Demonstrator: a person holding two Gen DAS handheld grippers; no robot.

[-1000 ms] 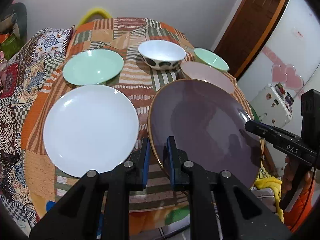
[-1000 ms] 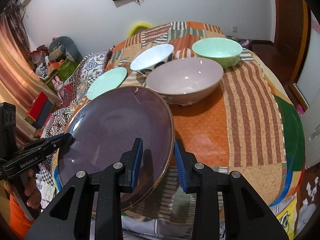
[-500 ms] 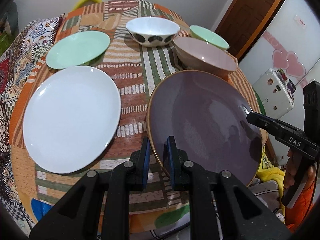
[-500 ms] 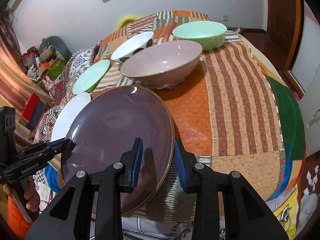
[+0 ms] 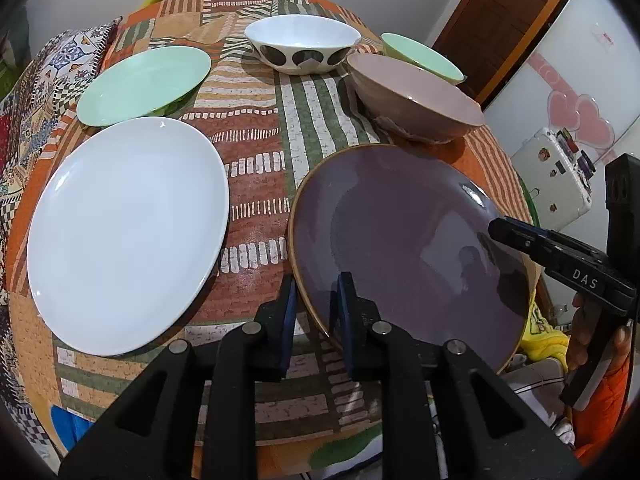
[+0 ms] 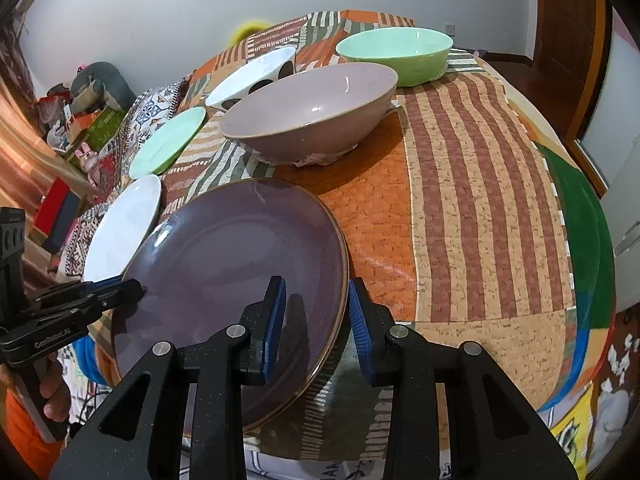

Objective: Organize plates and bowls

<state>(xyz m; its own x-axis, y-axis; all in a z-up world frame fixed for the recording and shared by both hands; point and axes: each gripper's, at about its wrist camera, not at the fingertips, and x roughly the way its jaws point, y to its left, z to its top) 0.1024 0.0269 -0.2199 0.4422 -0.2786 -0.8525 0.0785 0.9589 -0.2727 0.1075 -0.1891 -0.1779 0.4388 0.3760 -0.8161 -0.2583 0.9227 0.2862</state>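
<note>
2 tools straddle large purple glazed plate [image 5: 404, 240] rim, low over patchwork-cloth tabletop [image 6: 460, 184]. Left tool [image 5: 313, 312] jaws opening, rim between them; right tool [image 6: 316, 320] gapped, no pad contact visible. Risk: uneven release, plate slides off near edge or knocks mauve ceramic bowl [image 6: 308, 112].

A worktop [image 5: 304, 120] under a patchwork cloth carries a white plate [image 5: 124, 232], green plate [image 5: 144, 84], spotted bowl [image 5: 302, 48], mauve bowl [image 5: 412, 100], green bowl [image 6: 394, 54] and, nearest the tongs, a purple plate [image 5: 400, 240].
</note>
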